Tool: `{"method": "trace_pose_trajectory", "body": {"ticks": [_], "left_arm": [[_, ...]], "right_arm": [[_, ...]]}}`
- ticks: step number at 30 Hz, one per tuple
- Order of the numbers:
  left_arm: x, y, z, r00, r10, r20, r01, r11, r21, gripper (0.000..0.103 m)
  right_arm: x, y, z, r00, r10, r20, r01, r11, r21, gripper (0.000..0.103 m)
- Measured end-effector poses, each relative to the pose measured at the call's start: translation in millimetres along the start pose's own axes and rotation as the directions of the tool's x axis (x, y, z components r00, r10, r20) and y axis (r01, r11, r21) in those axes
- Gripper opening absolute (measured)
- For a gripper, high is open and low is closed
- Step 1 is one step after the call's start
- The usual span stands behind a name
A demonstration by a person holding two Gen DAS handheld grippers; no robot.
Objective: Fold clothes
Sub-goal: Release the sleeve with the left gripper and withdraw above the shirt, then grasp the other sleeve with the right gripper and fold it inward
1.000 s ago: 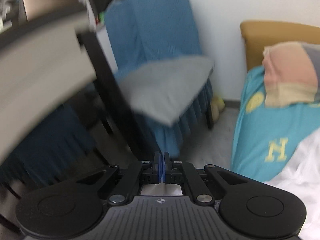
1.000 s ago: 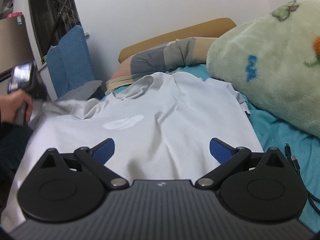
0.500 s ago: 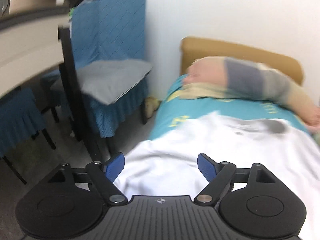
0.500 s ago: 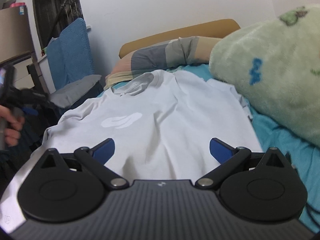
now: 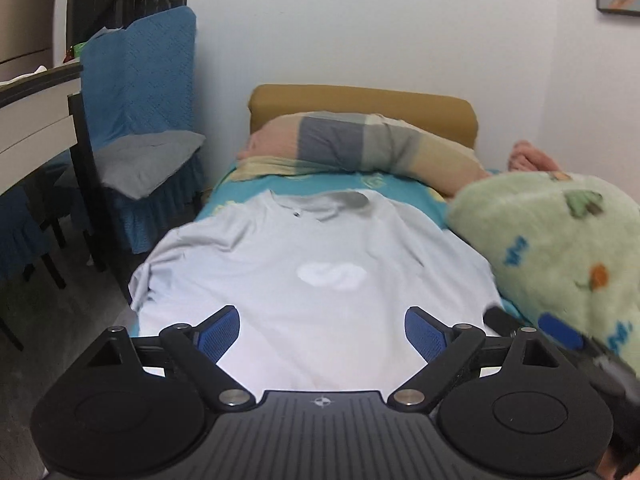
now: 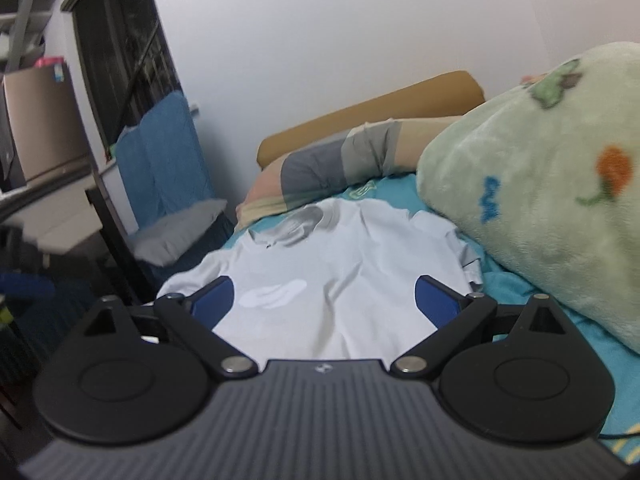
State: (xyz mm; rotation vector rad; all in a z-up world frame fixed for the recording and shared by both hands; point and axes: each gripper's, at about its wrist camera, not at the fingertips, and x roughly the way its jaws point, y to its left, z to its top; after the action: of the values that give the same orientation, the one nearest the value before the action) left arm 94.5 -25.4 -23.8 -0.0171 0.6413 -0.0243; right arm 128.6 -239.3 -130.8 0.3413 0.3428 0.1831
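A pale blue T-shirt (image 5: 312,252) with a white chest print lies spread face up on the bed, collar toward the headboard; it also shows in the right wrist view (image 6: 332,276). My left gripper (image 5: 322,330) is open and empty above the shirt's lower part. My right gripper (image 6: 324,300) is open and empty, also over the shirt's lower part. Part of the right gripper (image 5: 560,330) shows blurred at the right of the left wrist view. The shirt's hem is hidden behind the gripper bodies.
A teal sheet (image 6: 512,292) covers the bed. A green fleece blanket (image 5: 560,248) is heaped along the right side. A striped pillow (image 5: 360,144) lies by the tan headboard (image 5: 360,100). A blue-covered chair (image 5: 140,120) and a desk (image 5: 36,120) stand left of the bed.
My left gripper opened, let go of the shirt's left side, and swung from the chair to over the shirt. The right gripper stayed open and drew back a little.
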Motion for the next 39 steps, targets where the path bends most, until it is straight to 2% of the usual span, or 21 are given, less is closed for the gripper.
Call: {"method": "trace_pose_trajectory", "body": {"ticks": [4,9,20,31,36,39], "left_arm": [[-3.4,-4.8,-19.1,1.000,-0.012,-0.011,0.012,1.000,0.008,0.095],[1.1,2.1,-24.5,1.000,-0.019,-0.003,0.020,0.999,0.033,0.098],[23.1,11.7,-20.0,0.999,-0.045,-0.005,0.045,0.999,-0.008,0.100],[42.8,17.3,-14.3,0.998,-0.057,-0.010,0.056,0.997,-0.058,0.101],[51.6,32.4,-9.4,0.999,-0.050,-0.013,0.048,0.992,-0.119,0.101],[57.3,43.0,-6.8,0.998,-0.060,0.003,0.059,0.990,-0.128,0.101]], "right_arm": [[-16.2,-9.7,4.1,1.000,-0.011,0.009,0.011,0.999,0.045,0.099],[-15.0,-16.1,4.7,1.000,-0.020,-0.016,0.021,0.997,0.075,0.099],[14.2,-32.3,-5.9,0.995,-0.064,-0.077,0.074,0.986,0.147,0.099],[44.9,-35.3,-14.1,0.989,-0.093,-0.116,0.103,0.992,0.078,0.099],[58.8,-47.0,-7.3,0.986,-0.083,-0.143,0.101,0.987,0.121,0.099],[77.6,-57.6,2.5,0.982,-0.105,-0.154,0.126,0.983,0.133,0.099]]}}
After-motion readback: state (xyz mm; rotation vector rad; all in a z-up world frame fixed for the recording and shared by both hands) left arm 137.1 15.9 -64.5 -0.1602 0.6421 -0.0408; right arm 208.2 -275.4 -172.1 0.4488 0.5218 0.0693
